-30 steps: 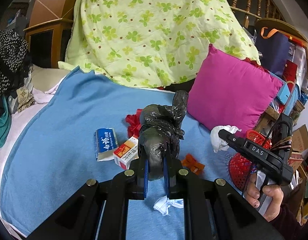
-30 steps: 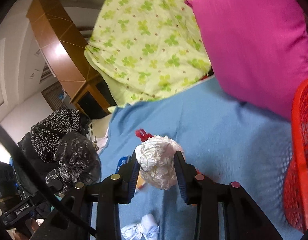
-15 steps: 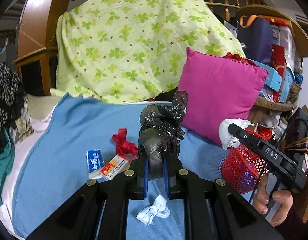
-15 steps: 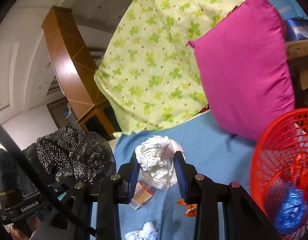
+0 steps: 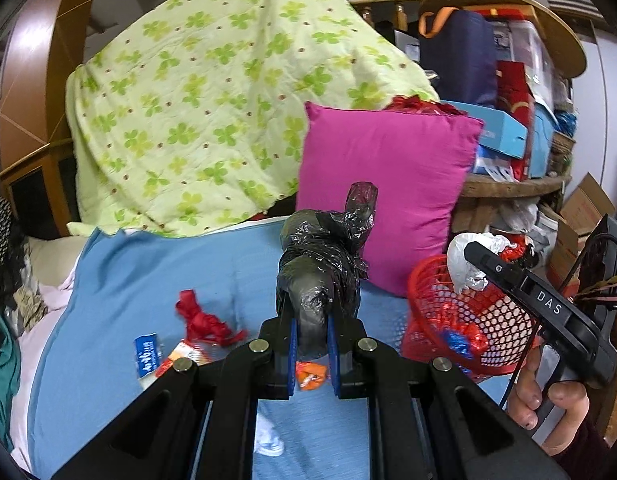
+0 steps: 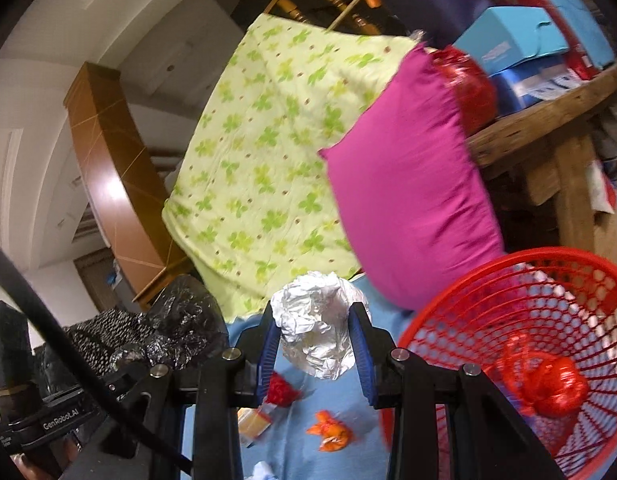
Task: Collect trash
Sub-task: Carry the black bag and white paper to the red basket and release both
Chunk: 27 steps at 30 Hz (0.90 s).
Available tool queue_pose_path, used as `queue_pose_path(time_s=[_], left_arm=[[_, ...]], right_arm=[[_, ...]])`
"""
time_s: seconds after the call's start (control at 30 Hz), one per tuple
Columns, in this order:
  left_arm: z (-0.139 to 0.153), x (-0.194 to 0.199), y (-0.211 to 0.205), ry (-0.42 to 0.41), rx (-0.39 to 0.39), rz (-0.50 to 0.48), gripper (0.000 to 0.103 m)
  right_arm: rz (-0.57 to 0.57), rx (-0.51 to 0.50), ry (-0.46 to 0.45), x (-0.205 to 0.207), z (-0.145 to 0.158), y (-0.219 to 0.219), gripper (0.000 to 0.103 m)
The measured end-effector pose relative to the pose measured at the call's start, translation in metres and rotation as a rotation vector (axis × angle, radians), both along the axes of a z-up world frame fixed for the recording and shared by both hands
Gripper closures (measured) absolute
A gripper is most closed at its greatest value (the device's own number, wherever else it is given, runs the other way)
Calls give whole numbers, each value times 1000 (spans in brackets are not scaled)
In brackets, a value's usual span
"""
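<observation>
Foil ball (image 6: 316,332): crumpled, silvery, roundish, no clear long axis. Clamped between the pads of the right tool (image 6: 314,344), jaws part-way in, pressing both sides. Carried in the air above the blue bed cover (image 6: 348,420).

Basket (image 6: 524,344) is the landmark: red mesh, mouth tipped toward the right wrist camera, some red trash already inside. From the foil ball the basket lies to the right and a little lower; its near rim sits just beside the right tool's right finger. Judgement: right hand is the nearer one and should drop first, with a short shift right over the rim.

Black bag wad (image 5: 324,272): knotted, long axis running up and away from the left tool (image 5: 312,344), which is pinched narrow on its lower end. Basket lies to the right of this wad, past the pink pillow's (image 5: 384,184) lower corner, farther off than for the right hand.

Pose: right tool close to level; left tool tipped downward toward the bed.

Left on the bed, away from the basket: red ribbon (image 5: 204,320), small cartons (image 5: 148,356), orange wrapper (image 6: 330,432), white tissue (image 5: 268,440)
</observation>
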<state>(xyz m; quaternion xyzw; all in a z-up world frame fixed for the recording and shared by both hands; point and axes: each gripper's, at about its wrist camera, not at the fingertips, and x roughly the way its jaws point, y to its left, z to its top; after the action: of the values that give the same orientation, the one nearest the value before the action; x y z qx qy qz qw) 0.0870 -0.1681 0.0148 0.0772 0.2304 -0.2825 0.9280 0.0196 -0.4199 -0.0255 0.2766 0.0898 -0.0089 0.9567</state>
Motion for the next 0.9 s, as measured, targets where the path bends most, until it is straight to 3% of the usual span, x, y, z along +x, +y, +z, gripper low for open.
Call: queue_pose_path(time_s=[0.6, 0.9], left_arm=[[-6, -9, -98, -10, 75, -141, 89], [-17, 9, -148, 114, 6, -284, 89]], right_arm=[[-148, 106, -14, -48, -13, -85, 66], [-192, 205, -15, -62, -25, -121, 64]])
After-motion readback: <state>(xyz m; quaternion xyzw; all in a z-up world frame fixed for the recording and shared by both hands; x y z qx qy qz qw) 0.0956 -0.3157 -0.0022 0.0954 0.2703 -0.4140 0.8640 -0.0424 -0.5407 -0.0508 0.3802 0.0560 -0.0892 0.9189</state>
